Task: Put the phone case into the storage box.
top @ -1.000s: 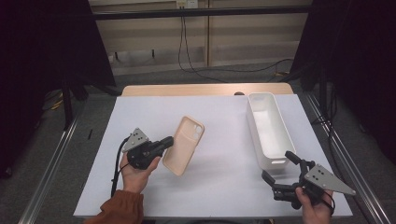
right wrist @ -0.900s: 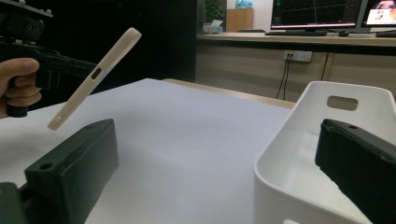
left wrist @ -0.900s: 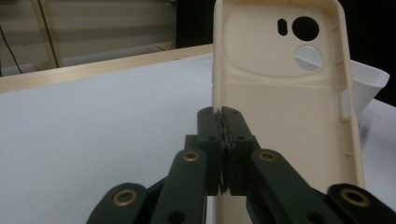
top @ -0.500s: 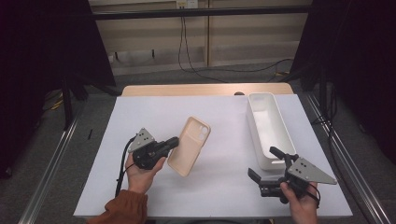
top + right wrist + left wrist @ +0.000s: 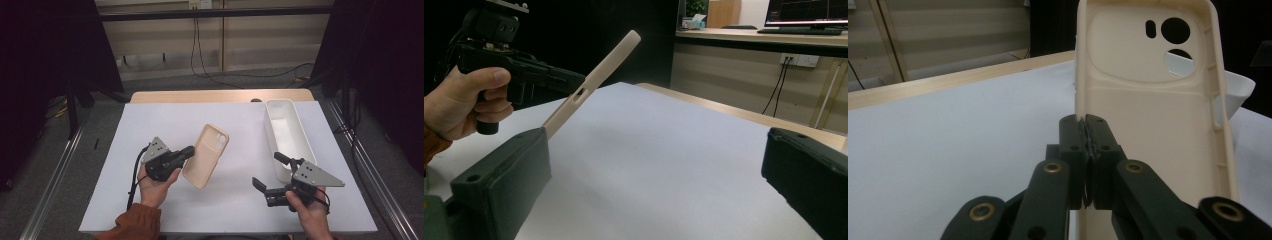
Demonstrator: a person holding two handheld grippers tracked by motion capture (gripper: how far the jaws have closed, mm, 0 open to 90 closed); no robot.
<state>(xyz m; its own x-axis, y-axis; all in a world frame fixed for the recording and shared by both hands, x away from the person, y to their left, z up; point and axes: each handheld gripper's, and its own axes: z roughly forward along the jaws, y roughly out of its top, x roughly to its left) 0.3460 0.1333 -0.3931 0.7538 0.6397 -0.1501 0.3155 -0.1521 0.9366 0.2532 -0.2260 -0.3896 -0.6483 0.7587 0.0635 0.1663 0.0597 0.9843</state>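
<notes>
Now | phone case (image 5: 206, 155): cream, camera cut-outs, tilted above tabletop (image 5: 240, 120) | left gripper (image 5: 189, 150): clamped on its edge | right gripper (image 5: 271, 172): jaws wide, empty, pointed toward it

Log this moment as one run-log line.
left gripper: shut on cream plastic phone case edge, lifted | right gripper: open, empty | long white plastic bin: untouched

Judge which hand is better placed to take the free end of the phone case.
Right: its tongs stand open and empty, facing the phone case, while the left tongs are already shut on its edge.
</notes>
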